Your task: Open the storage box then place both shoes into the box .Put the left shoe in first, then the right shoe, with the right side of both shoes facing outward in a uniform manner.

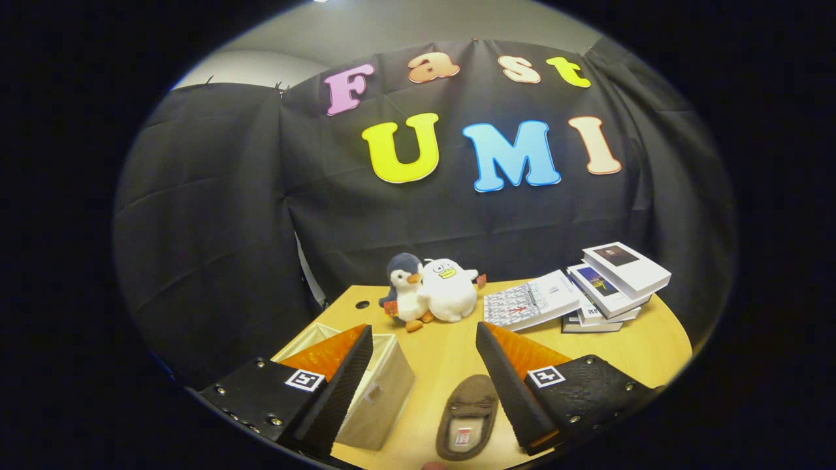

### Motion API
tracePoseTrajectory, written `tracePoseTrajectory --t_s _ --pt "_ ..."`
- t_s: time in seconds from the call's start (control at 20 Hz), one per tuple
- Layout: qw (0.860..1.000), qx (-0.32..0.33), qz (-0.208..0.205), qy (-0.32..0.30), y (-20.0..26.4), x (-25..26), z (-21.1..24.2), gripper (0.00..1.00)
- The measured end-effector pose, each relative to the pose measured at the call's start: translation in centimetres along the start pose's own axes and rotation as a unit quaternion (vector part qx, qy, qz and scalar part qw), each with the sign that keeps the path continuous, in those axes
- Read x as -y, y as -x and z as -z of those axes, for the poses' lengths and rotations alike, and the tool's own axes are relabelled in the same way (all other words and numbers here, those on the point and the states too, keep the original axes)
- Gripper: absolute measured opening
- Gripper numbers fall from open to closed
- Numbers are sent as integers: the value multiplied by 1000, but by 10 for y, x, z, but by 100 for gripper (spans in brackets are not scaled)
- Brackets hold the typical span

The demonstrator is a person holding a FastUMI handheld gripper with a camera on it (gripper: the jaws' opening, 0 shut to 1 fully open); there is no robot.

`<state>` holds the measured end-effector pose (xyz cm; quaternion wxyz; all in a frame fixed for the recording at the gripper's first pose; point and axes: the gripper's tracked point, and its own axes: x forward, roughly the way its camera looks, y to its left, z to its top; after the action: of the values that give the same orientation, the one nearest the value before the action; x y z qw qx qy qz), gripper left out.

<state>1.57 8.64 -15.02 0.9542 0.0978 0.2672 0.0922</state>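
My gripper (424, 336) hangs open above the wooden table (450, 352), its fingers spread wide with nothing between them. A beige fabric storage box (379, 391) sits under and just right of the left finger (339, 385); its top looks open, though the finger hides most of it. A brown slipper (467, 418) with a pale lining lies on the table between the fingers, close to the right finger (509, 391), with its toe pointing away from me. Part of the slipper's right side is hidden by that finger.
Two plush toys, a grey penguin (403, 287) and a white duck (449, 289), stand beyond the fingers at the table's far edge. A stack of books and booklets (588, 294) lies to their right. Black cloth walls close the booth behind.
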Motion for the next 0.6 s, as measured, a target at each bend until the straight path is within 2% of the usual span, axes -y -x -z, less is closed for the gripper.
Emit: tracePoseTrajectory --t_s 0.6 --pt "993 -106 40 27 -29 73 105 98"
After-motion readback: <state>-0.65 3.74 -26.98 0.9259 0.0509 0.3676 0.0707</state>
